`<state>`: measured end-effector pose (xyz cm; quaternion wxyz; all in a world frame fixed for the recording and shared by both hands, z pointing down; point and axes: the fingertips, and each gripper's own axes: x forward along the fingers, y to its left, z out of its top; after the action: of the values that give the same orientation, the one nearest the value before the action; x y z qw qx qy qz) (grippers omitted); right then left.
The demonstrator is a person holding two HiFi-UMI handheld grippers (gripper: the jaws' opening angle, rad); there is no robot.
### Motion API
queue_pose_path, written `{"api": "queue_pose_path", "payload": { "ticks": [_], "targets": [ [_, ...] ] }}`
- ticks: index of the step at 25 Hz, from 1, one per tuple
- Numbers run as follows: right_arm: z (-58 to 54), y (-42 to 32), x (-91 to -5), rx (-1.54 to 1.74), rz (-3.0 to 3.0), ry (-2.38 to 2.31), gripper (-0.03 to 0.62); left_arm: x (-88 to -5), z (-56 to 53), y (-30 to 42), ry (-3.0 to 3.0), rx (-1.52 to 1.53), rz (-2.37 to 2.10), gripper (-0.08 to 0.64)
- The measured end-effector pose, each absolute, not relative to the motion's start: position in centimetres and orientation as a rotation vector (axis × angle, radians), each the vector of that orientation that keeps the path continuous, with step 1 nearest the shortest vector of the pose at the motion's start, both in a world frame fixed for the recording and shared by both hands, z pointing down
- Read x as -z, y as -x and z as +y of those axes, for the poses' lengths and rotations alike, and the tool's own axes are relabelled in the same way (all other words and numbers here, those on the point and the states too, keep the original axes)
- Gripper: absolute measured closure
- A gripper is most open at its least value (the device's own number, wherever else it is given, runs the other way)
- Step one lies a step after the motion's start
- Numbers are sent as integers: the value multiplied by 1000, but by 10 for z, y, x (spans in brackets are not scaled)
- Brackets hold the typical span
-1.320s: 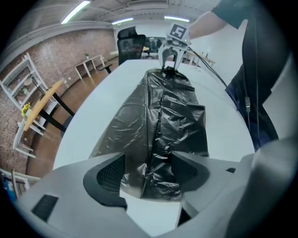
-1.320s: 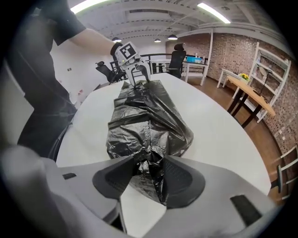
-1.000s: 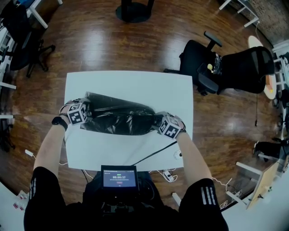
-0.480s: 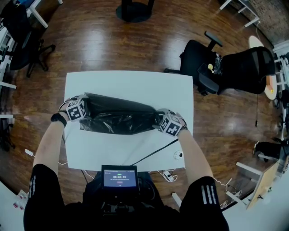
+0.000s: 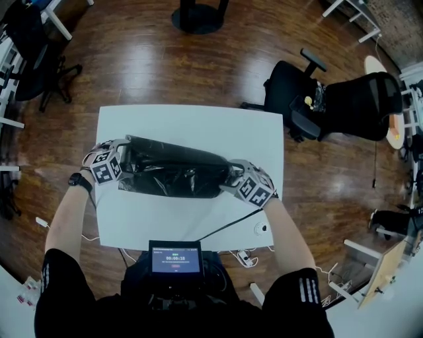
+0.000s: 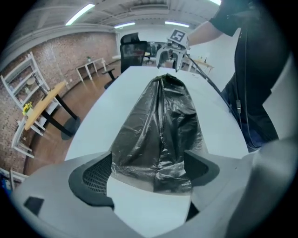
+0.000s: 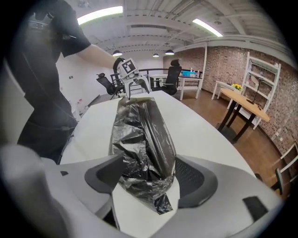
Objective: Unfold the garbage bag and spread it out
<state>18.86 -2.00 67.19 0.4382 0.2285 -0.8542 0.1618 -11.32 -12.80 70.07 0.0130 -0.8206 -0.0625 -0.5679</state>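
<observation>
We get bright, even light from long white ceiling strip lights point(image 7: 100, 14); the glossy brown wooden floor point(image 5: 152, 59) glares (past the far edge of the white rectangular worktop point(image 5: 192, 122)); fisheye edges bend, darken.

Wood floor point(image 5: 165, 59), brick wall point(image 7: 223, 60), perhaps shelving point(image 7: 264, 76)

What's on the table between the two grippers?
The black bag, seen in the head view. Its ends sit between the fingers of the left gripper and right gripper, which have just been opening.

Black garbage bag point(image 5: 172, 175) on a white table point(image 5: 192, 125) above brown wood-grain floor point(image 5: 145, 59).
</observation>
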Motion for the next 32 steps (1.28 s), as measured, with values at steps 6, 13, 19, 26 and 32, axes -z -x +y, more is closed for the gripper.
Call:
{"api": "queue_pose_path", "payload": {
  "ticks": [6,13,19,26,32],
  "targets": [
    [-11,-169,-695,-388,-2087,-520,209,-718,-99,120,2515,1777,-300,69],
    [-5,-169,-736,-414,-2026,-472,215,-741,-89,125,2495,1848,-362,69],
    [-6,-170,-741,-432,-2042,-463,155,-742,-97,126,2503,1859,-366,42],
    [-17,-172,-736,-422,-2035,-455,121,-744,-102,126,2511,1879,-358,8],
    [-19,-172,-739,-424,-2021,-449,110,-745,-105,126,2521,1883,-339,3]
  ]
}}
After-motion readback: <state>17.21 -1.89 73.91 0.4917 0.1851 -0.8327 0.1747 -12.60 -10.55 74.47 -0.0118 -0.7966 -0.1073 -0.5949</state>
